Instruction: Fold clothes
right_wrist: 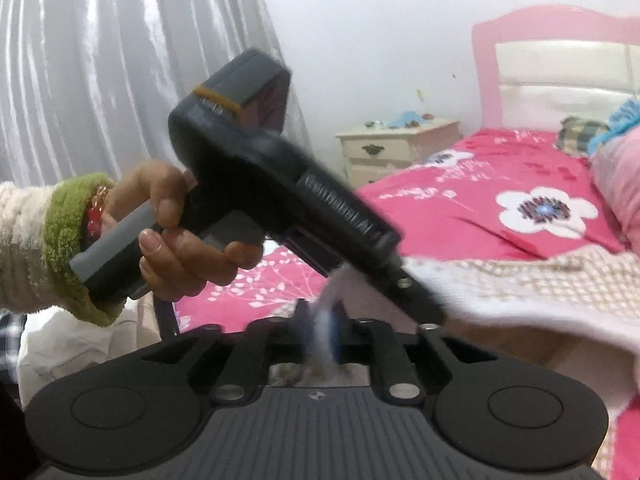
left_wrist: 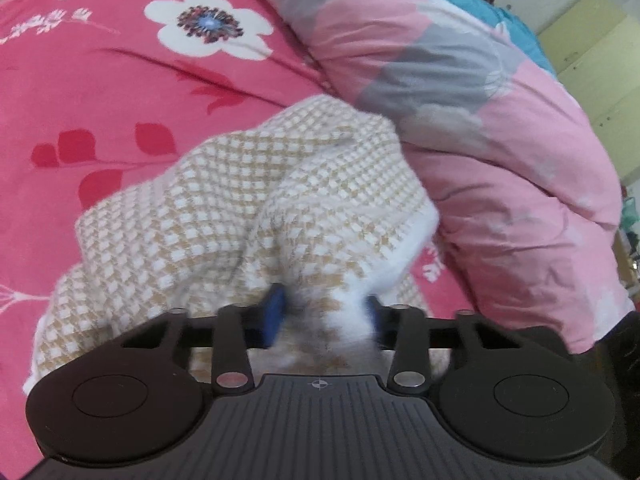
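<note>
A beige-and-white checked garment (left_wrist: 248, 200) lies bunched on the pink floral bed sheet (left_wrist: 100, 92). In the left wrist view my left gripper (left_wrist: 325, 314) has its blue pads on either side of a gathered fold near the garment's white edge, pressing on it. The right wrist view shows the same garment (right_wrist: 520, 280) stretching to the right. My right gripper (right_wrist: 320, 318) pinches its white hem between close-set pads. A hand (right_wrist: 180, 232) in a green-cuffed sleeve holds the left gripper (right_wrist: 434, 314), whose tip points down onto the cloth just right of the right gripper.
A pink, grey and blue quilt (left_wrist: 500, 160) is heaped beside the garment on the right. Beyond the sheet (right_wrist: 460, 216) are a pink headboard (right_wrist: 560, 64), a cream nightstand (right_wrist: 400, 148) and a grey curtain (right_wrist: 100, 60). Yellow cabinets (left_wrist: 600, 60) stand far right.
</note>
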Action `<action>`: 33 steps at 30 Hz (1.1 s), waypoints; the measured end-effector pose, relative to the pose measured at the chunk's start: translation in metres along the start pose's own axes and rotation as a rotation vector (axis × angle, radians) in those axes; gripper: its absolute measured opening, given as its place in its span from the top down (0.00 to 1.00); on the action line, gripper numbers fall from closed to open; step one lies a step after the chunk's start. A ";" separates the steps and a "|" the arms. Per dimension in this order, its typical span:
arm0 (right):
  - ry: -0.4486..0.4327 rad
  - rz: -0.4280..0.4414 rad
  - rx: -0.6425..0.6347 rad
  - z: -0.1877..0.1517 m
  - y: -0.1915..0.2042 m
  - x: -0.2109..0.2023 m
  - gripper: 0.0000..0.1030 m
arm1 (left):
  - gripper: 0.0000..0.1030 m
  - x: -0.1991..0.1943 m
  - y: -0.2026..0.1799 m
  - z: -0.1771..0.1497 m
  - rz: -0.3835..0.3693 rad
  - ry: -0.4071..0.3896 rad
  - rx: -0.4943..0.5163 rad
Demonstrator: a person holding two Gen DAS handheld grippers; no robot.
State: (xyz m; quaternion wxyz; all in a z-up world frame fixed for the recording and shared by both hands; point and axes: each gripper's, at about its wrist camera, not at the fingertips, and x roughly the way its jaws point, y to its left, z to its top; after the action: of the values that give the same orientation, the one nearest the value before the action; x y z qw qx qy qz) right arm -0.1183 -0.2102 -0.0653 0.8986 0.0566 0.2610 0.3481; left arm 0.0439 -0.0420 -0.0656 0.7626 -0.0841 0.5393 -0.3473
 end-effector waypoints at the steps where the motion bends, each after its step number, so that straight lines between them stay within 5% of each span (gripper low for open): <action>1: -0.012 0.008 0.030 0.000 -0.006 -0.009 0.61 | 0.75 0.001 0.003 0.000 0.005 0.002 -0.012; 2: -0.025 0.014 0.062 0.000 -0.012 -0.019 0.51 | 0.75 0.001 0.006 0.000 0.010 0.003 -0.017; 5: -0.047 -0.030 0.199 -0.002 -0.049 -0.044 0.42 | 0.72 0.000 0.005 -0.002 0.026 -0.001 0.004; 9: 0.031 -0.293 0.419 -0.020 -0.116 -0.055 0.41 | 0.46 0.004 -0.008 -0.008 0.100 0.008 0.093; 11: 0.074 -0.410 0.500 -0.034 -0.144 -0.054 0.39 | 0.45 0.010 -0.011 -0.011 0.113 0.021 0.118; 14: 0.114 -0.469 0.604 -0.054 -0.171 -0.047 0.39 | 0.47 0.017 -0.014 -0.015 0.133 0.019 0.148; 16: 0.095 -0.458 0.648 -0.060 -0.181 -0.044 0.39 | 0.60 0.020 -0.015 -0.017 0.147 0.002 0.155; 18: 0.075 -0.453 0.658 -0.058 -0.188 -0.037 0.39 | 0.77 0.019 -0.012 -0.016 0.149 -0.016 0.131; 20: 0.058 -0.466 0.634 -0.053 -0.193 -0.030 0.40 | 0.82 0.009 -0.009 -0.013 0.156 -0.057 0.105; 27: 0.009 -0.520 0.448 -0.022 -0.198 0.001 0.38 | 0.85 -0.056 -0.004 0.001 0.227 -0.278 0.081; 33: -0.143 -0.525 0.325 0.004 -0.200 0.022 0.20 | 0.85 -0.081 0.014 0.009 0.303 -0.342 0.015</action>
State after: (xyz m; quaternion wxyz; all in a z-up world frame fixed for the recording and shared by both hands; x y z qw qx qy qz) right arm 0.0169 -0.3459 -0.1281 0.9530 0.1546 0.2552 0.0529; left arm 0.0436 0.0163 -0.0068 0.8869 -0.0540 0.4060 -0.2136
